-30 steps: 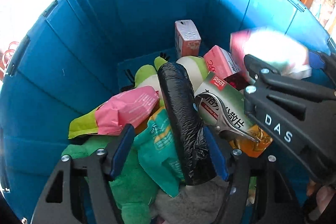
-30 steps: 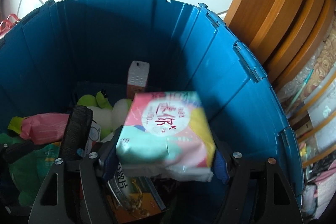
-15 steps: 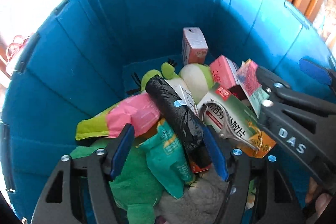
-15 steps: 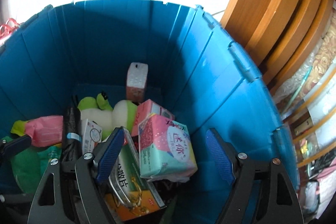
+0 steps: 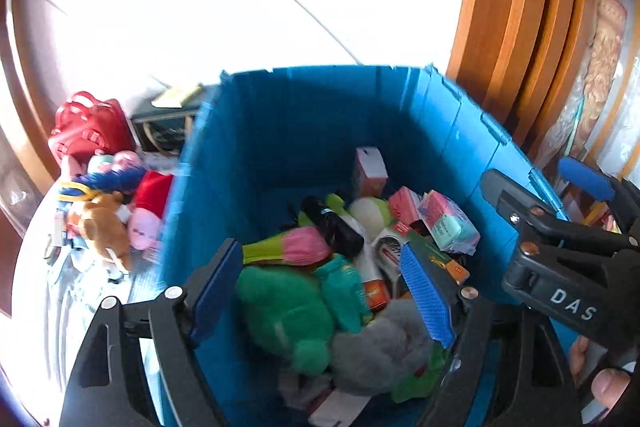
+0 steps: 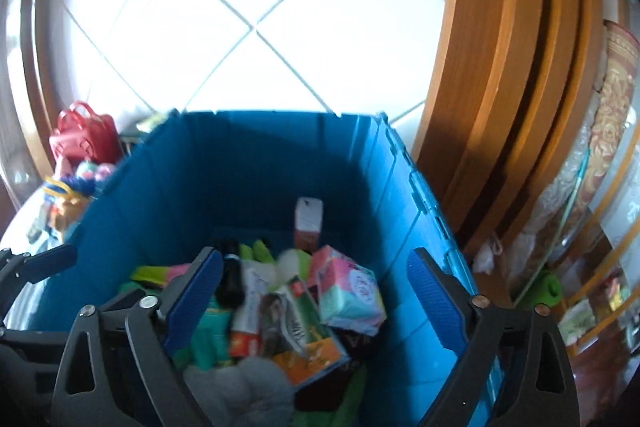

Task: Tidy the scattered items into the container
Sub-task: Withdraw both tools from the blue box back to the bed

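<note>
The blue container (image 5: 280,131) (image 6: 256,163) holds several items: a black roll (image 5: 336,227) (image 6: 230,281), a pink-and-teal tissue pack (image 5: 450,223) (image 6: 350,293), a green plush (image 5: 288,311), a grey plush (image 5: 380,351) and boxes. My left gripper (image 5: 324,291) is open and empty above the container's near left part. My right gripper (image 6: 314,299) is open and empty above the near right part; it also shows at the right of the left wrist view (image 5: 560,251). Scattered plush toys (image 5: 108,203) (image 6: 76,183) and a red bag (image 5: 86,125) (image 6: 82,133) lie left of the container.
White tiled floor (image 6: 256,27) lies beyond the container. Wooden furniture (image 5: 516,27) (image 6: 508,67) stands close on the right, with cluttered shelves (image 6: 592,267) further right. A dark box (image 5: 164,131) sits behind the toys.
The right gripper opened and dropped the tissue pack into the container; the left let go of the black roll. Both grippers have pulled back and up, showing the floor and toys outside.
</note>
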`<action>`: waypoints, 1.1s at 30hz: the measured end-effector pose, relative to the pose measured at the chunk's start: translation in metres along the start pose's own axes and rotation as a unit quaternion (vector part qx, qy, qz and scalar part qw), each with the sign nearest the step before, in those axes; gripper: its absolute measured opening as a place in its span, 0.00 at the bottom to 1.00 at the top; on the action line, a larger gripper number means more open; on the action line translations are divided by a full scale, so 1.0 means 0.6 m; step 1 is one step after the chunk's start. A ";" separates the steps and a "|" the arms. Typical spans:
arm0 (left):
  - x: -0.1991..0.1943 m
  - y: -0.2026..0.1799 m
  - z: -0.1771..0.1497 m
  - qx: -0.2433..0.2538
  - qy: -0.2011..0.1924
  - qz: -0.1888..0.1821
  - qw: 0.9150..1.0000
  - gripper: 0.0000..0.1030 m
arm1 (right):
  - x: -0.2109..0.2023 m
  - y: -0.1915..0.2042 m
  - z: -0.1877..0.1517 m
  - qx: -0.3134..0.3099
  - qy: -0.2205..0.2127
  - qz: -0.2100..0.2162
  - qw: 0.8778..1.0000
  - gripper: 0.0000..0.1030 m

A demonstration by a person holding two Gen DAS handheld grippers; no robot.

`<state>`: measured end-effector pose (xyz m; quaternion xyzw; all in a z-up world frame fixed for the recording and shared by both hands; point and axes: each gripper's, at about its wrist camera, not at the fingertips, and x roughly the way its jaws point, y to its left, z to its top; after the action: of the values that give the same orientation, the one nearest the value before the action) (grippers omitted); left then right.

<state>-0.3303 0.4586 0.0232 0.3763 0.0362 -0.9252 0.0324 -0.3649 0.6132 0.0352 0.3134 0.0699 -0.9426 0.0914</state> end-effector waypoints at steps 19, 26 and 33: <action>-0.129 0.283 -0.092 0.040 -0.053 -0.064 0.996 0.90 | -0.158 0.270 -0.085 0.077 -0.046 -0.078 0.993 0.99; -0.139 0.386 -0.118 0.004 -0.066 -0.035 0.997 0.90 | -0.156 0.378 -0.092 0.058 -0.045 -0.070 0.995 0.99; -0.135 0.490 -0.143 -0.024 -0.085 0.044 0.995 0.90 | -0.117 0.463 -0.073 0.040 -0.068 0.007 0.997 0.99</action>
<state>-0.1876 0.1763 0.0059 0.2965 0.0386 -0.9505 0.0847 -0.2243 0.3601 0.0220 0.2525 0.0236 -0.9631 0.0899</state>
